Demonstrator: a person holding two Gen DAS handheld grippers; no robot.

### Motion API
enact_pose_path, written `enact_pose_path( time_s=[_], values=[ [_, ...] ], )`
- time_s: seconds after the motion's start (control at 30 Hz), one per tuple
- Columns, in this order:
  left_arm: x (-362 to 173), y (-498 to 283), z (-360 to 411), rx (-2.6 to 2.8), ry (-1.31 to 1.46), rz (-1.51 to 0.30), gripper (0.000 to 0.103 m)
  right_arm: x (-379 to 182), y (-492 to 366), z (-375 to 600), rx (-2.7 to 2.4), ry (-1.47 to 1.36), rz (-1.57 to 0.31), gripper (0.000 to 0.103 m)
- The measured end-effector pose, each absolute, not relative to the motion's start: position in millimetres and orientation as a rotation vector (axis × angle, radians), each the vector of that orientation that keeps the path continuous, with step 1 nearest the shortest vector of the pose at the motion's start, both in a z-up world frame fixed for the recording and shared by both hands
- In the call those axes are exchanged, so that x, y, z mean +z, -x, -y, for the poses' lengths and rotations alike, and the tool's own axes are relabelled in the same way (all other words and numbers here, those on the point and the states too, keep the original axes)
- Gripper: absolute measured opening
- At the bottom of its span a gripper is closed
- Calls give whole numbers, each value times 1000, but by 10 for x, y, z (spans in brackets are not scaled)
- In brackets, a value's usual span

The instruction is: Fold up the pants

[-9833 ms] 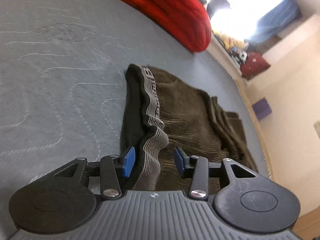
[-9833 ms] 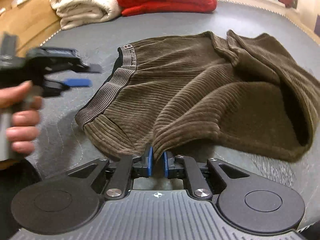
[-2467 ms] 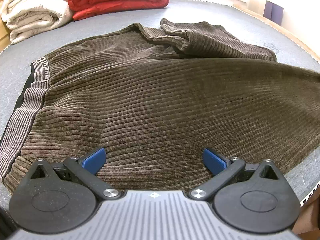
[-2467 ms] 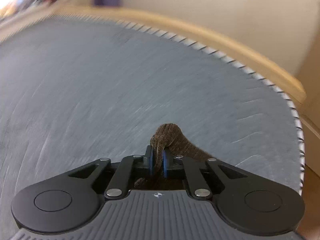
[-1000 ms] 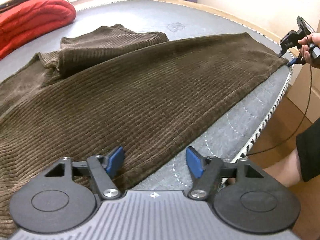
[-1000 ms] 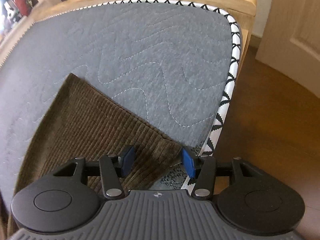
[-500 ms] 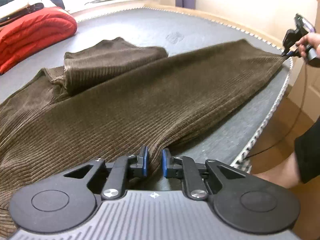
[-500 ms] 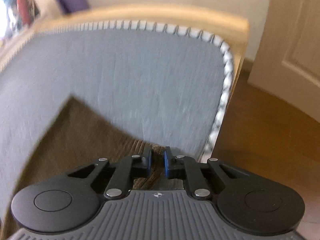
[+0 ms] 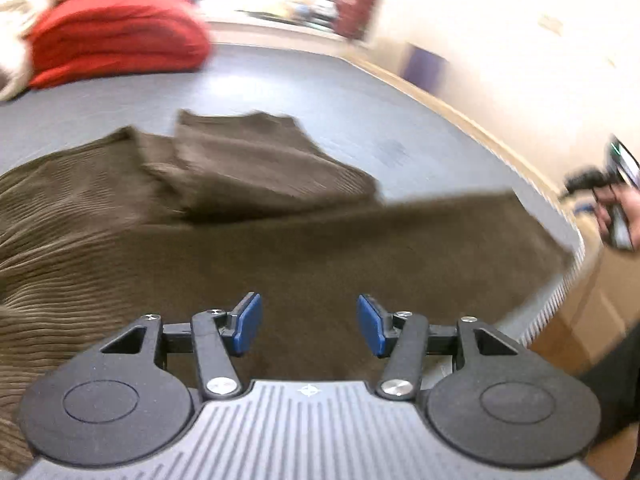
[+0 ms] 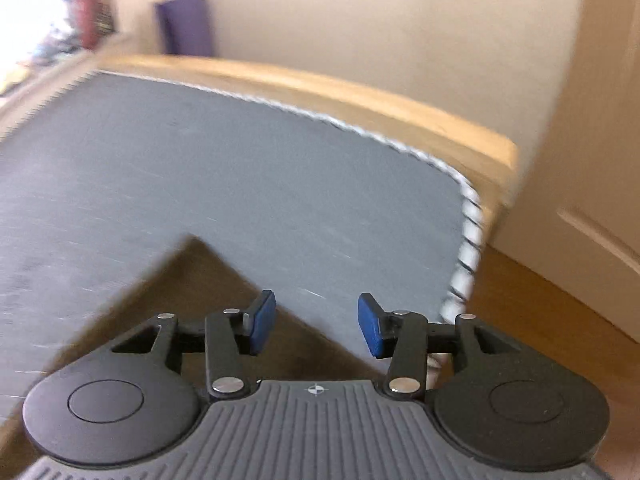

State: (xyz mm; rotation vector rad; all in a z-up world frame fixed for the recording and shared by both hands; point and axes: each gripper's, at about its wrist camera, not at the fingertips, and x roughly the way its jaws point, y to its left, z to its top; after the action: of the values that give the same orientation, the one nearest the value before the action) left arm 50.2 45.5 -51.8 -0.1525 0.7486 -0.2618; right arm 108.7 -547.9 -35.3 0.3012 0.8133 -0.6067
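Observation:
The brown corduroy pants point(image 9: 280, 248) lie on the grey quilted bed point(image 9: 320, 96). One leg stretches toward the bed's right edge; the other leg point(image 9: 248, 160) lies bunched behind it. My left gripper point(image 9: 310, 324) is open and empty just above the near leg. My right gripper point(image 10: 316, 322) is open and empty over the leg's cuff corner point(image 10: 192, 276) near the bed's corner. It also shows in the left wrist view point(image 9: 600, 192), held in a hand at the far right.
A red blanket point(image 9: 116, 40) and a cream one point(image 9: 16, 40) are stacked at the bed's far left. A wooden bed frame point(image 10: 360, 96) borders the mattress. A wooden floor point(image 10: 560, 320) and a door lie beyond the right edge.
Both grippers were shut on the pant leg half a second ago and have opened, letting it go. Both have lifted and pulled back a little; the views are motion-blurred.

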Motion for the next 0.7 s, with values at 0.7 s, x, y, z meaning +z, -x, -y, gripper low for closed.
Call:
enact_pose_path(
  time_s=[0.7],
  values=[
    [-1339,-1430,-1365,78,62,-669,19,155,-2410,2389,335,-164,-733,37]
  ],
)
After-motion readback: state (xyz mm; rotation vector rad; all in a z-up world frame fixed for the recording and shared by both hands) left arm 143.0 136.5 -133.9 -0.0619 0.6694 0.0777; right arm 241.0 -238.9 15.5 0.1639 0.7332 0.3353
